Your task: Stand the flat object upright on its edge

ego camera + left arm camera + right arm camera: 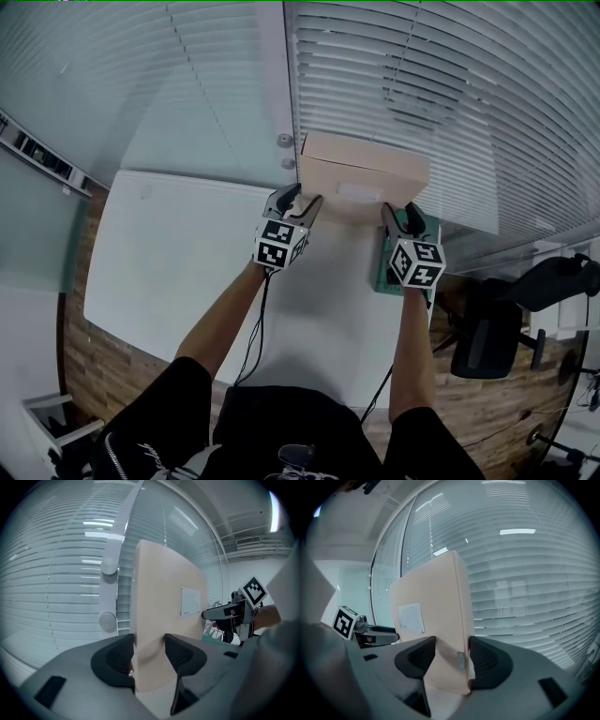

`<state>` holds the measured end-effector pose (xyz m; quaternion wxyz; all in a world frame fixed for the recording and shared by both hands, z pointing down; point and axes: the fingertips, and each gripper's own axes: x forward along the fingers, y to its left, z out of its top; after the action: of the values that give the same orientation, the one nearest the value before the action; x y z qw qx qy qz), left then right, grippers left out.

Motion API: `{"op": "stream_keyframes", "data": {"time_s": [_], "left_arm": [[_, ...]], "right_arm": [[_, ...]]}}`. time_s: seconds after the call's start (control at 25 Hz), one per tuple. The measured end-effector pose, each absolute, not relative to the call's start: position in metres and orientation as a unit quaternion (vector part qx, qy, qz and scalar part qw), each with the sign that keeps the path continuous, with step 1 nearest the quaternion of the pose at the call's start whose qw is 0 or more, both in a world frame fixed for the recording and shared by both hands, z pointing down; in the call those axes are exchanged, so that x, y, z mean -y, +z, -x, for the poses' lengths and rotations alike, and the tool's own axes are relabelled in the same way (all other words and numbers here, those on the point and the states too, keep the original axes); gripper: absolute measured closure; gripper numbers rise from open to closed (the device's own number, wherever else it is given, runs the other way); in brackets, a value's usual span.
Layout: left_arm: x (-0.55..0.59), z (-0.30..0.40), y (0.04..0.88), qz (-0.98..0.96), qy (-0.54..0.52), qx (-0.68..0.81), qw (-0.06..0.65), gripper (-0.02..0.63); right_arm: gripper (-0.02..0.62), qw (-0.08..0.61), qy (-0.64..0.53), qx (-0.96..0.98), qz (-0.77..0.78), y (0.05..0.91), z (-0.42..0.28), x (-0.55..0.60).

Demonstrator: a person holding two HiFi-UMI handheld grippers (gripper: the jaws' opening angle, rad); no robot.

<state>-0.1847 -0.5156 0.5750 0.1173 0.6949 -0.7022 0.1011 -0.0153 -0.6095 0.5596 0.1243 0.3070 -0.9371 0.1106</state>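
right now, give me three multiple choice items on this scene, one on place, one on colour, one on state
1. Where is the flat box?
A) at the table's near edge
B) at the far side of the table, by the blinds
C) on the floor

2. What colour is it?
A) beige
B) blue
C) black

3. What state is it in?
A) lying flat, untouched
B) upright, gripped at both ends
C) upright, nothing touching it

Answers: B, the head view shows it by the blinds; A, it is beige in every view; B, the left gripper and right gripper each pinch an end.
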Motion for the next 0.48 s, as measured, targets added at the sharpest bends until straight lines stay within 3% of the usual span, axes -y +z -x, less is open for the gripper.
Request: {"op": "stream_keyframes", "data": {"time_s": [0.48], "left_arm": [[0.505,0.188,0.563,-0.694,0.086,0.700,0.143,0.414]], "right_arm": [[0.365,0.123,0.142,0.933,-0.308,0.560,0.001,0.604]]}}
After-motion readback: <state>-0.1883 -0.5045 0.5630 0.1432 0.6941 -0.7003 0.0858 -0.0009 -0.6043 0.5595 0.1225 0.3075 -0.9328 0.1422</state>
